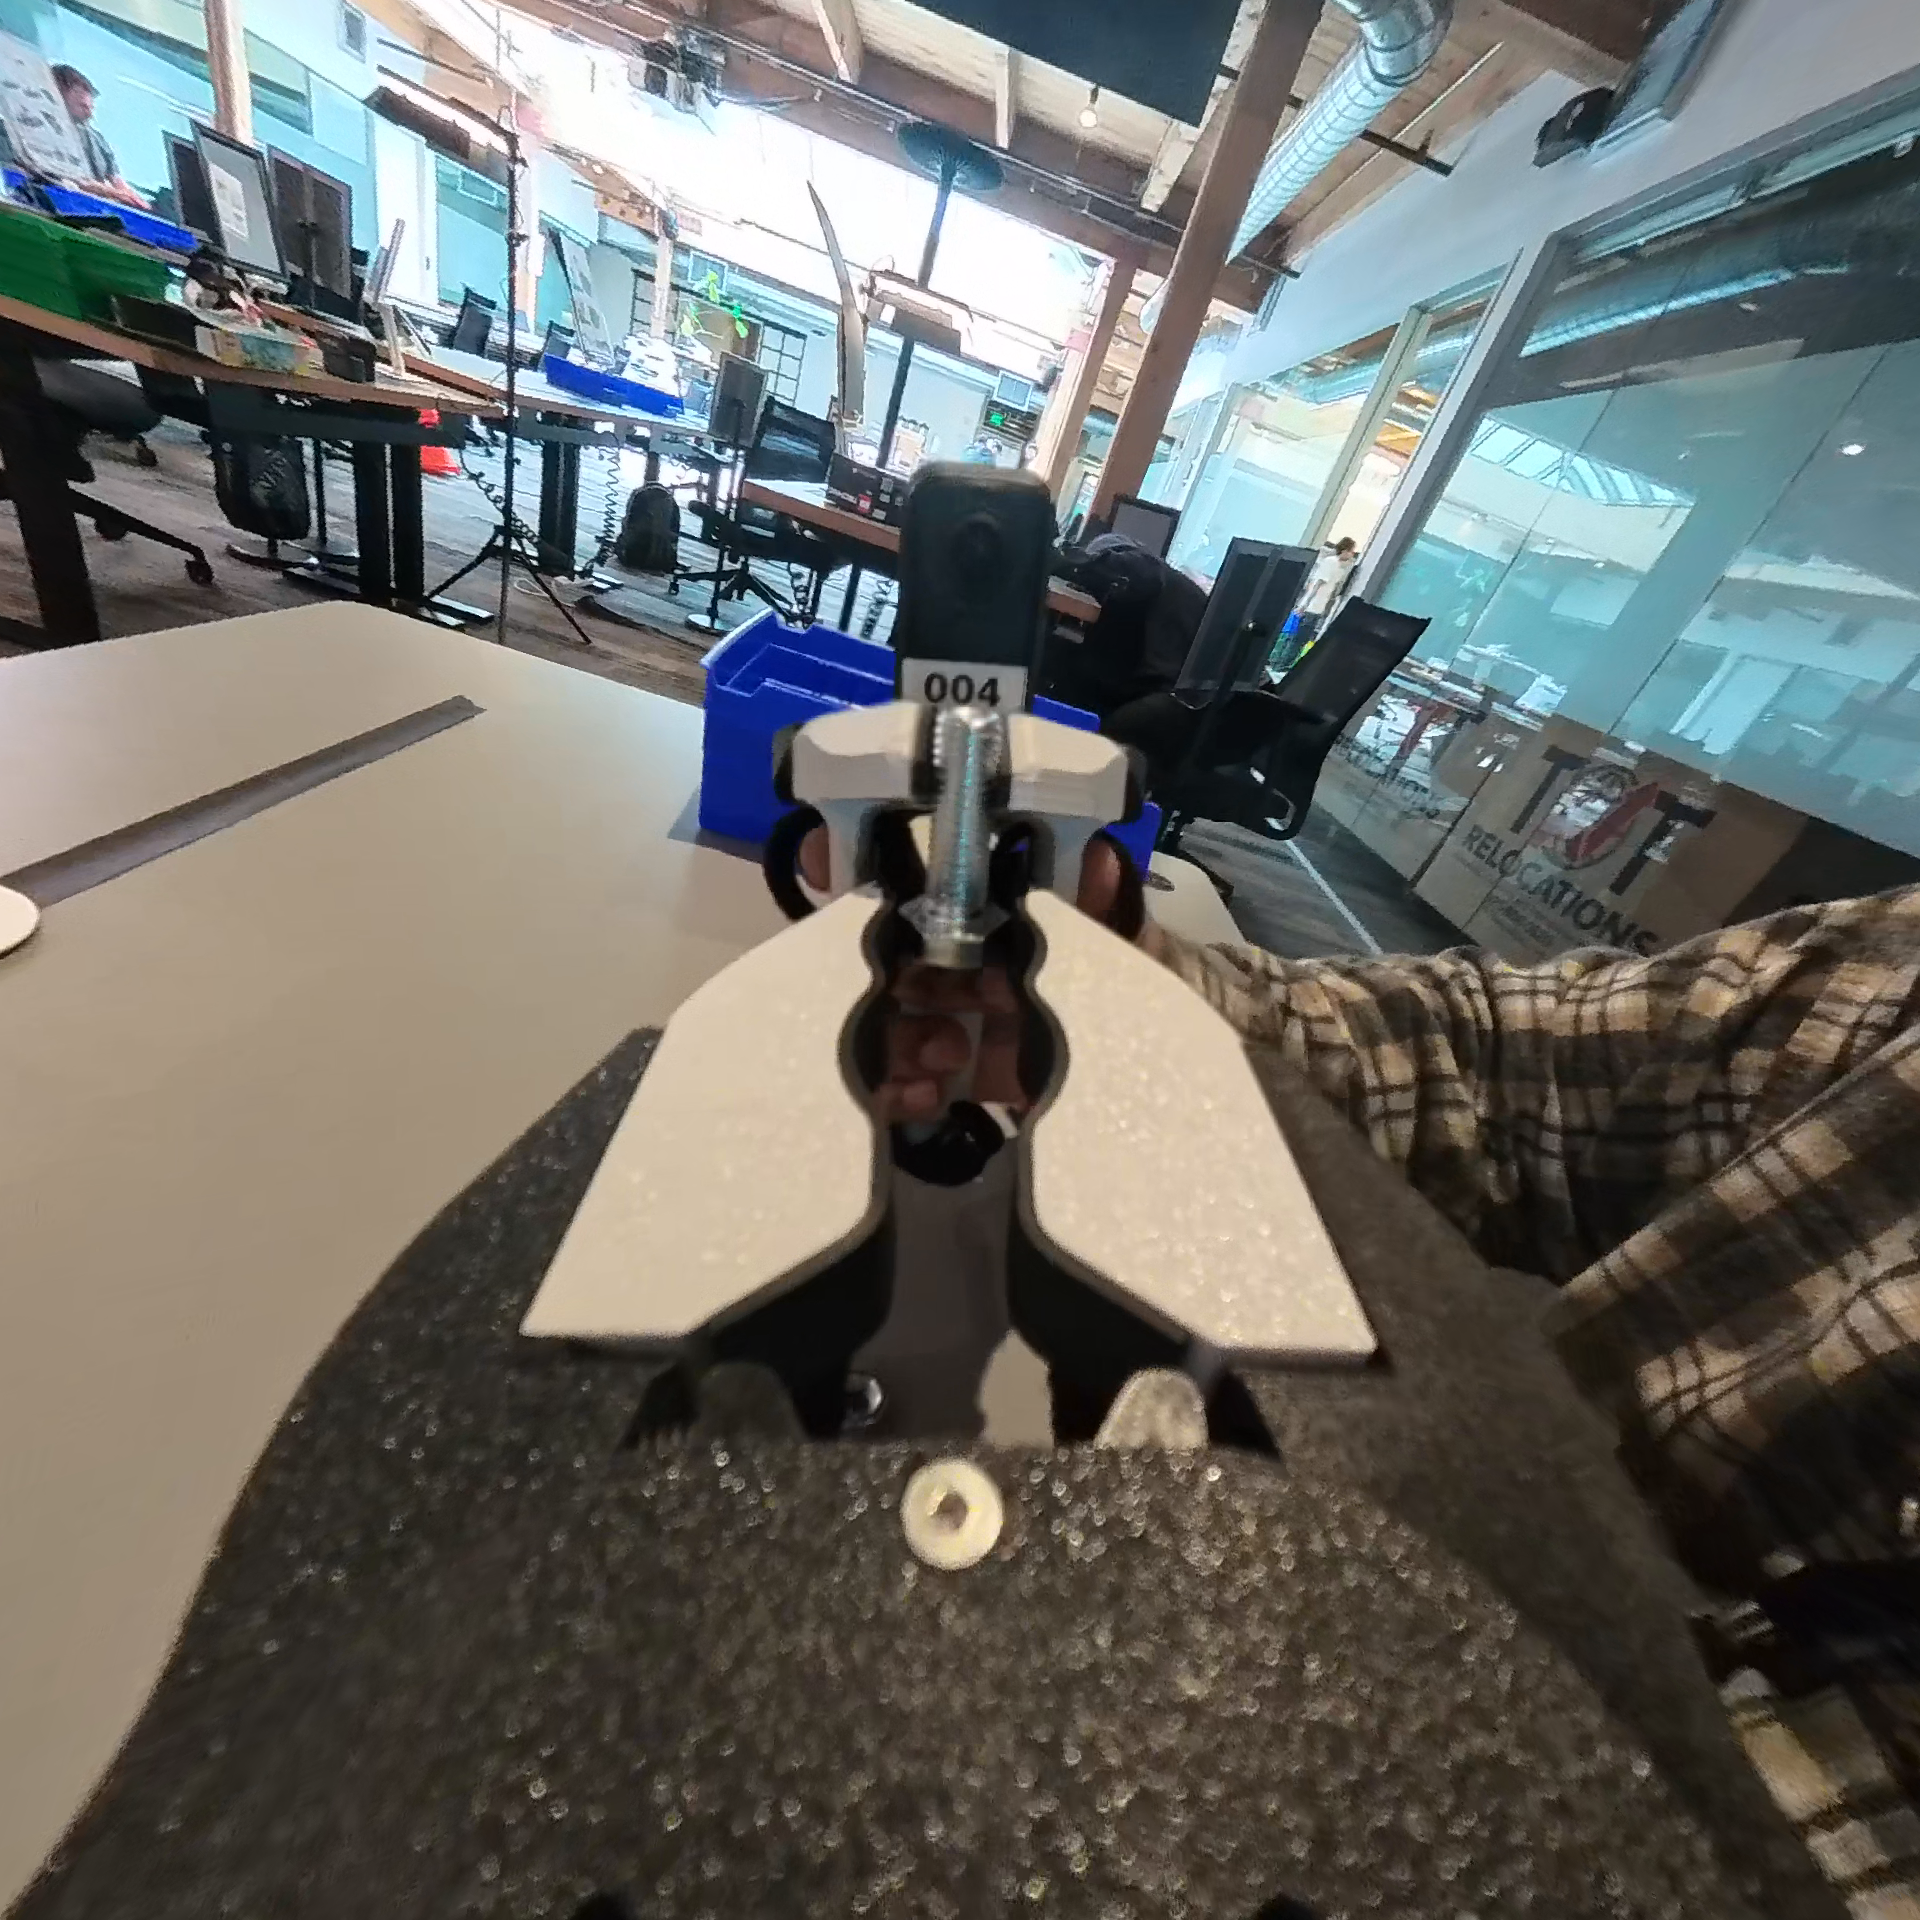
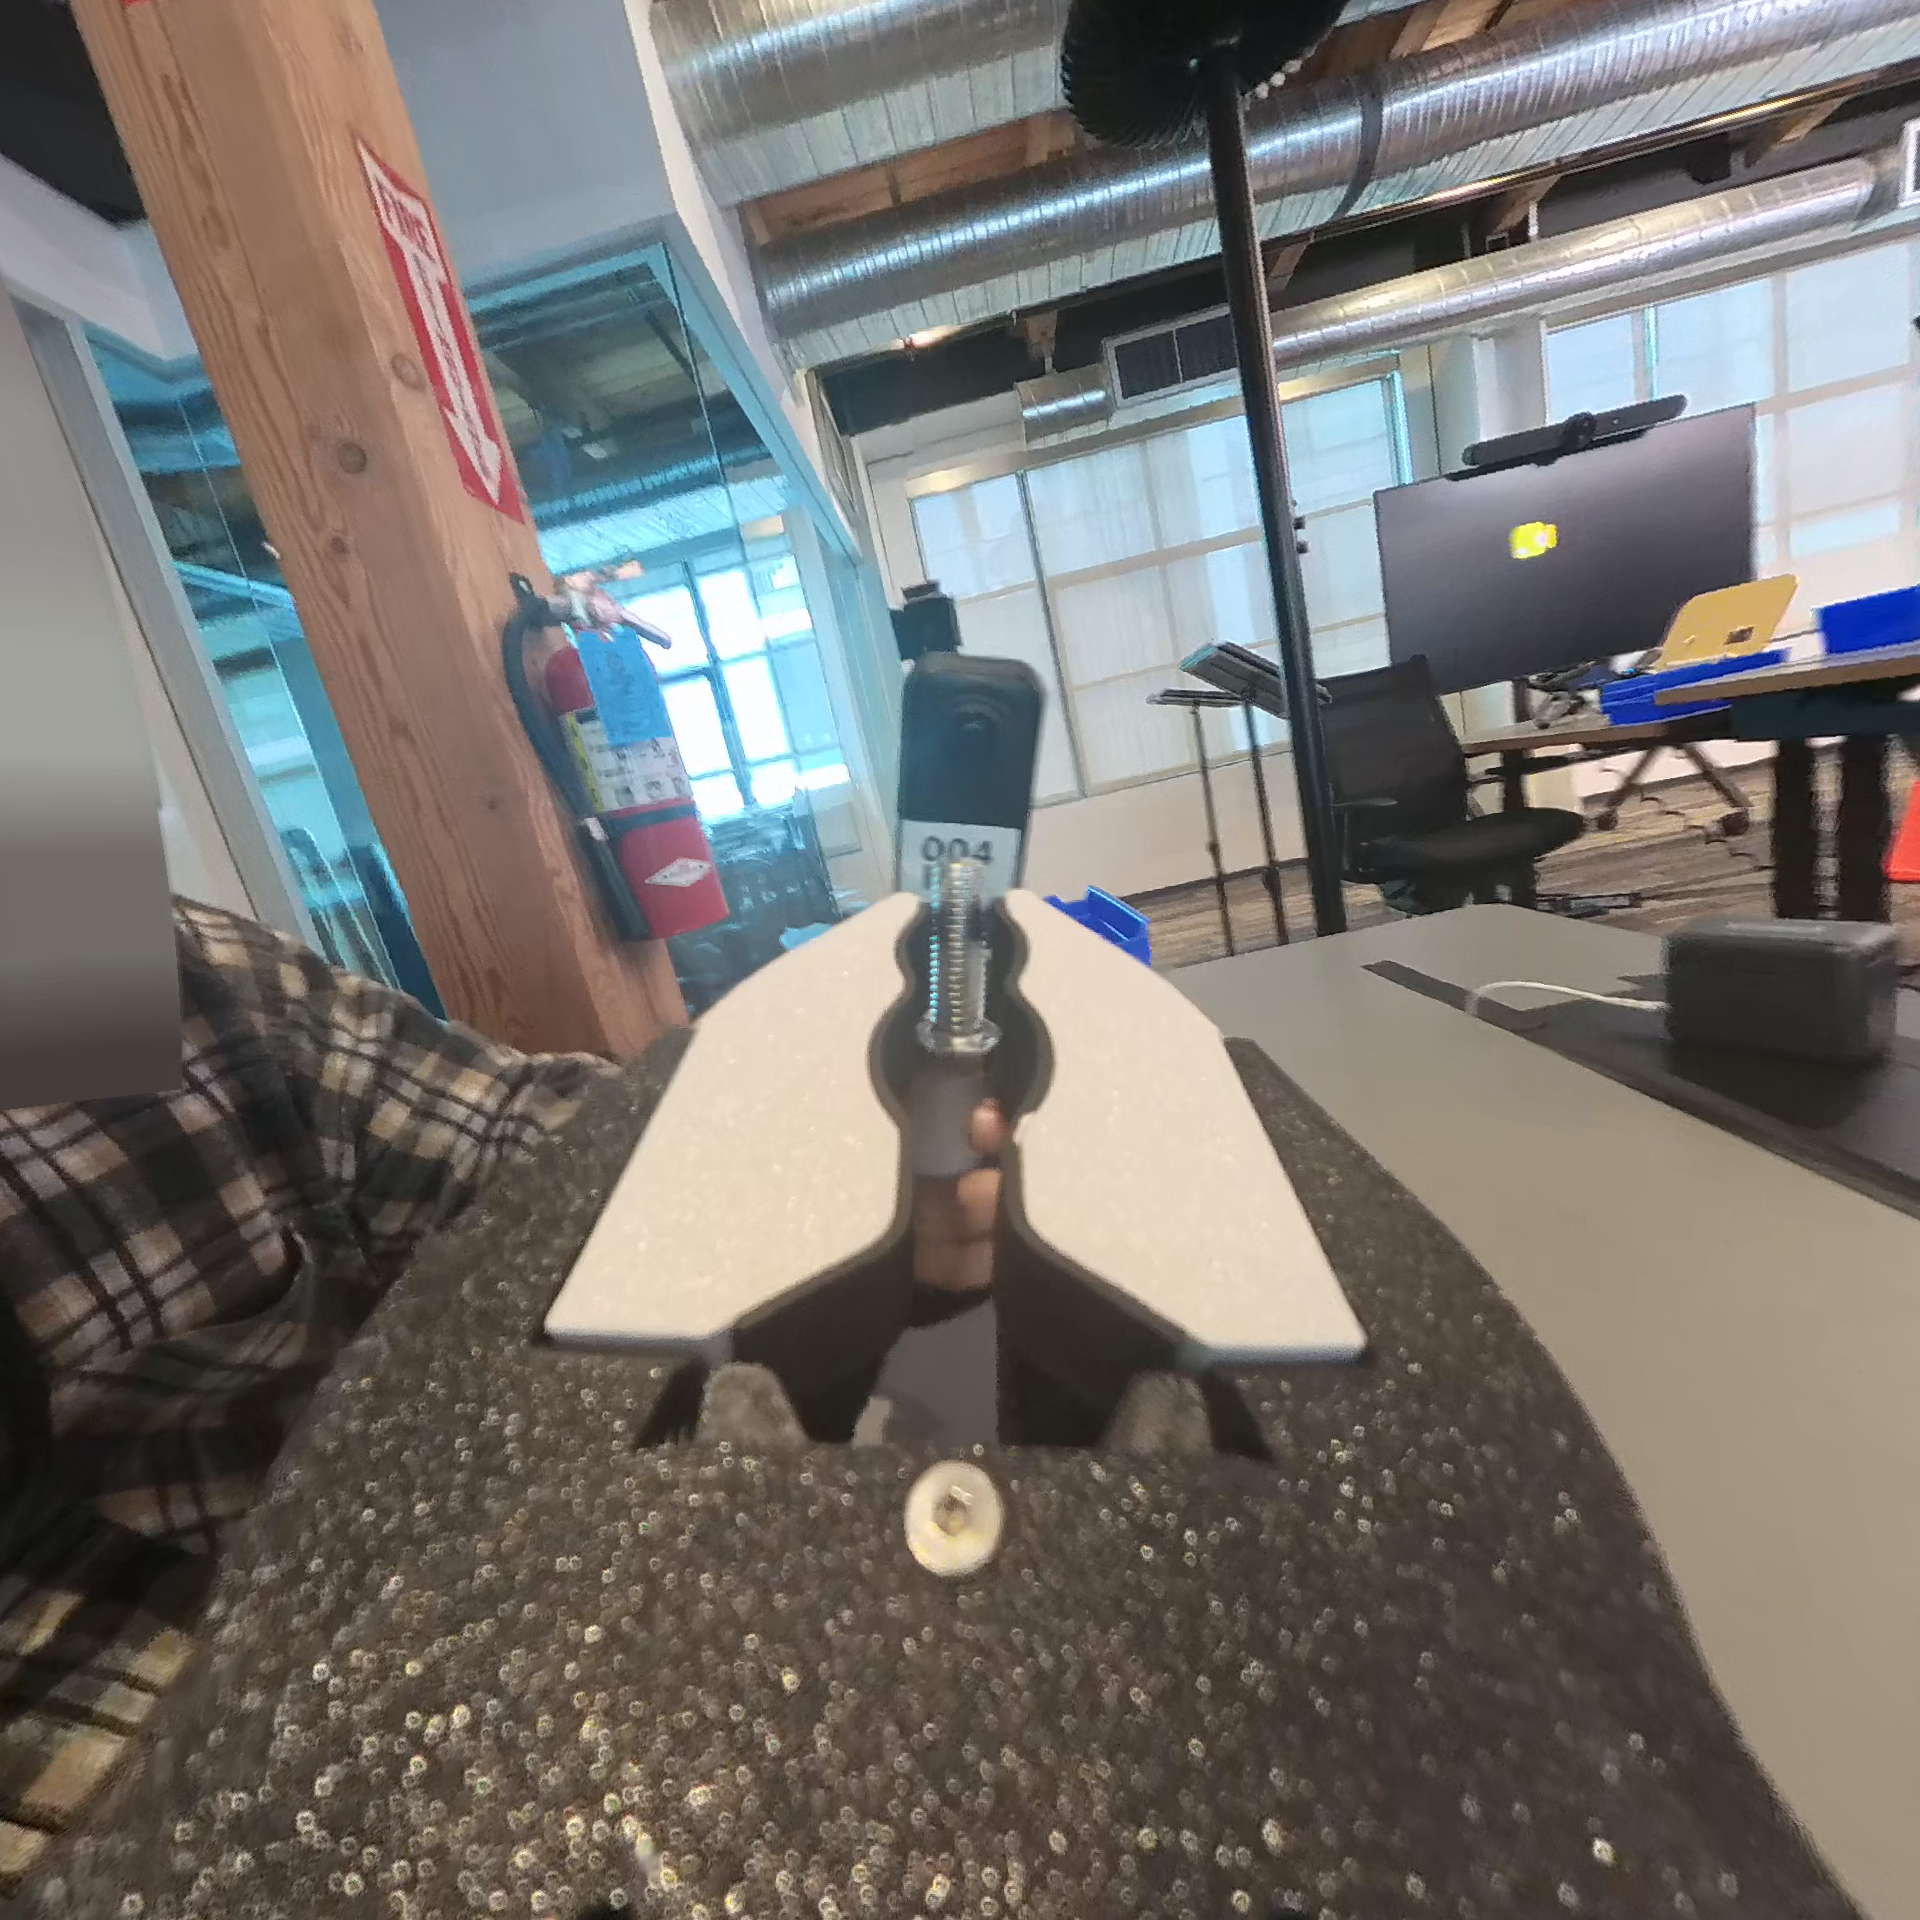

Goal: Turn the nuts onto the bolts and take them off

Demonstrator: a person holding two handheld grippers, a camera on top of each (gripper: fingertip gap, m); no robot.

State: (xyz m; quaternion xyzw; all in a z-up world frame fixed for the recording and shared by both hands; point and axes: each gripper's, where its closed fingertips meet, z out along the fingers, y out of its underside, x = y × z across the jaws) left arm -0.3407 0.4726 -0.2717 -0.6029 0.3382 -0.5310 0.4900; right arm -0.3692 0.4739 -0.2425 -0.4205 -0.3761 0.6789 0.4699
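Note:
A silver threaded bolt (image 1: 961, 821) is held between both grippers above the grey table (image 1: 312, 935). My left gripper (image 1: 951, 920) is shut on the hex nut (image 1: 951, 923) at the bolt's near end. The right gripper (image 1: 958, 774) shows beyond it with its white fingers (image 1: 862, 769) clamped on the threaded shank, held by a hand in a plaid sleeve (image 1: 1558, 1091). In the right wrist view my right gripper (image 2: 961, 930) is shut on the bolt (image 2: 958, 956), with the nut (image 2: 956, 1034) in the notch behind the tips. The left gripper's fingers are hidden there.
A black camera on a stand (image 1: 971, 566) rises just behind the grippers, also in the right wrist view (image 2: 968, 748). A blue bin (image 1: 790, 727) sits at the table's far edge. A grey box with a white cable (image 2: 1782, 987) lies on a dark strip (image 2: 1662, 1091). Only a small space, under 4 cm, lies between the two pairs of fingers.

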